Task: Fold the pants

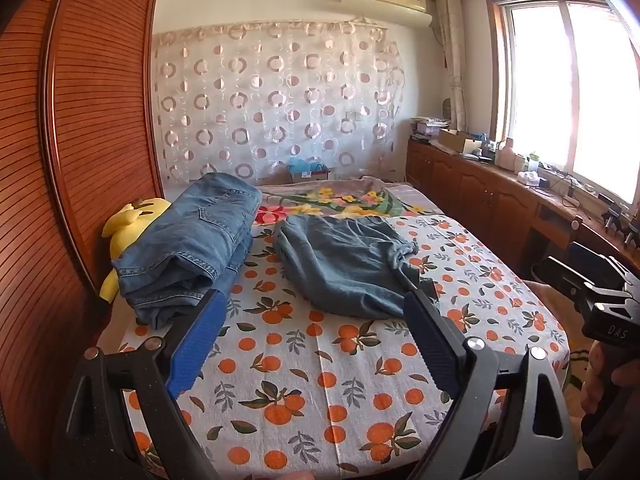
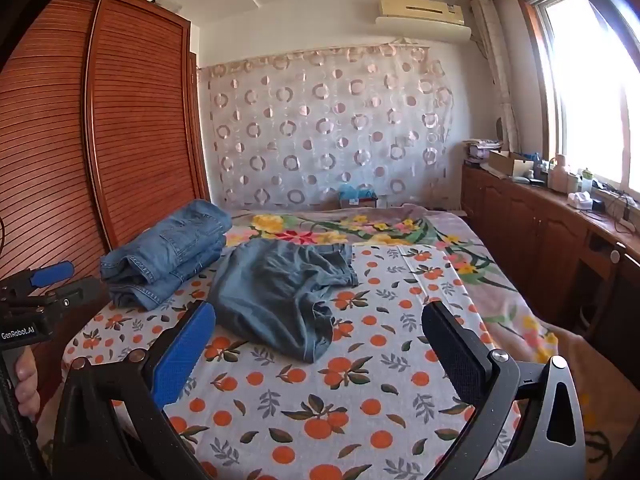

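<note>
Two grippers, left gripper (image 1: 316,320) and right gripper (image 2: 320,332), hover with jaws wide over the bed (image 1: 304,364); crumpled pants (image 1: 340,268) await spreading, beside folded jeans (image 1: 188,248).

The left claw (image 1: 316,320) is held out level with its two fingers spread wide and nothing between them. The right claw (image 2: 320,332) has the same pose, fingers wide apart and bare. Each appears at the edge of the other's view, gripped by what looks like a bare hand (image 2: 26,384), mostly cut off.
</note>
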Demonstrator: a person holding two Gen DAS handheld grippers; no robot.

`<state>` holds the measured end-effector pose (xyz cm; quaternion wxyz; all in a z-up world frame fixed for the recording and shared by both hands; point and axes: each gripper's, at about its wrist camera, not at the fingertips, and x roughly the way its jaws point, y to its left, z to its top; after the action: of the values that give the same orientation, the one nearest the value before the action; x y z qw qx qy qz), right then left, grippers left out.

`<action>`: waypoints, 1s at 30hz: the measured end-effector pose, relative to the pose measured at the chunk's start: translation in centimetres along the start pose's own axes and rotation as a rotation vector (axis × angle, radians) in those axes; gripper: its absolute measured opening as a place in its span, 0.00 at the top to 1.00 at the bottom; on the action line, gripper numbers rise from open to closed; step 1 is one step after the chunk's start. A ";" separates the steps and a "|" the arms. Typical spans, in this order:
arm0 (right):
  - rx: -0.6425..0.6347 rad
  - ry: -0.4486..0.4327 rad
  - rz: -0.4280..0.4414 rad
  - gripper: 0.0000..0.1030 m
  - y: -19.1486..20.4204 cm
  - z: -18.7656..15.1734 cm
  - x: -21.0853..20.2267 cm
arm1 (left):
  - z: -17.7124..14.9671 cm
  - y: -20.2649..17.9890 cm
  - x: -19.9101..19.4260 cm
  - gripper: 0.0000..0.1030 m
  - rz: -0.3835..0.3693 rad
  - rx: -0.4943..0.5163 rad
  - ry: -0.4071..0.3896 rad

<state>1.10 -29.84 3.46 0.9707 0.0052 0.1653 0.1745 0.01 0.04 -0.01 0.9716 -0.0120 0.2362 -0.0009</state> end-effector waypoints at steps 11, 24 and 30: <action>0.004 0.013 -0.004 0.00 0.6 0.1 -0.1 | 0.0 0.0 -0.3 0.12 0.003 0.005 0.001; 0.009 0.011 0.002 0.00 0.2 0.2 -0.1 | -0.1 0.2 -0.3 0.12 0.002 0.003 -0.006; 0.011 0.009 0.004 0.00 0.2 0.2 0.0 | -0.1 0.2 -0.4 0.12 0.003 0.002 -0.008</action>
<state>1.09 -29.69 3.65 0.9695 0.0100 0.1705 0.1756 -0.35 0.26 0.09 0.9725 -0.0108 0.2325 0.0005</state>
